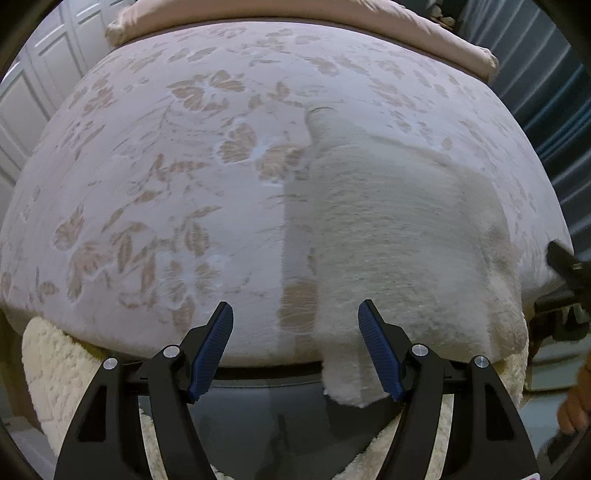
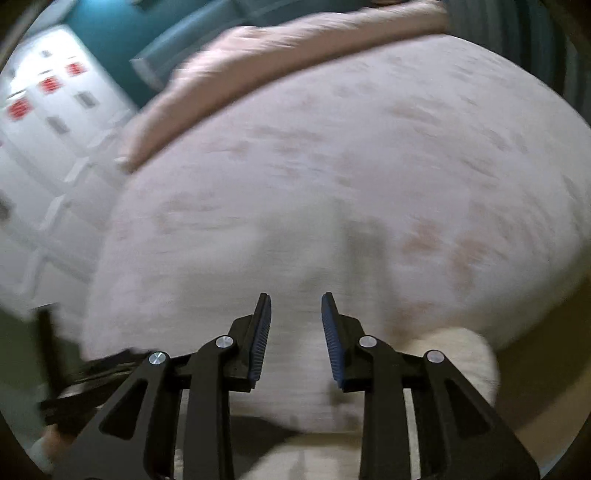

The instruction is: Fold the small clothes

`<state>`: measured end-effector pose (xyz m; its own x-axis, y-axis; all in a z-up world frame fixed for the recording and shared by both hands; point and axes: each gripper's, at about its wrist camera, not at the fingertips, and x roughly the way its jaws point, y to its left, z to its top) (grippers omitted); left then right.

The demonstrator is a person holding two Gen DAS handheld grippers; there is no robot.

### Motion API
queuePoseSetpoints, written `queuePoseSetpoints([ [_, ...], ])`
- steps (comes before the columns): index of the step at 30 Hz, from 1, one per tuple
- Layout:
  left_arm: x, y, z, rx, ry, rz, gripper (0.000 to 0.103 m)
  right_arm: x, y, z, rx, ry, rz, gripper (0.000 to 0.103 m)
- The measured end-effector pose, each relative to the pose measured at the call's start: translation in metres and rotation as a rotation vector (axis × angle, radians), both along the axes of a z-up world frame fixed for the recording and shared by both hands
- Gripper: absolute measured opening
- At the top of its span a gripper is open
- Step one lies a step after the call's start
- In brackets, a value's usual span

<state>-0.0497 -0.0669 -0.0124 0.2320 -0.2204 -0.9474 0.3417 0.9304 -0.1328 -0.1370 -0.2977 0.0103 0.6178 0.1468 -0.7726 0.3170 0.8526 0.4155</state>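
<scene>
Both grippers hold nothing: the left gripper stands wide, the right gripper parted narrowly. A cream fleecy garment lies flat on the floral bedspread, one end hanging over the near edge. Judging loosely from the blurred right view, a fold is between grasps; next, pinch that hanging end.

Bed with floral-patterned pink bedspread; folded pink quilt at far edge; white panelled wardrobe beside; fluffy rug below.
</scene>
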Motion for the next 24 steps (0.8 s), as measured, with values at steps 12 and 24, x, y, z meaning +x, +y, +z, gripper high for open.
queuePoseSetpoints([
  [12, 0.0, 0.001, 0.008, 0.062, -0.057, 0.019, 0.068, 0.04, 0.086, -0.079, 0.02, 0.22, 0.281, 0.028],
  [24, -0.006, -0.033, 0.001, 0.073, -0.046, -0.052, 0.068, -0.012, 0.004, -0.078, 0.062, 0.218, 0.045, 0.022],
])
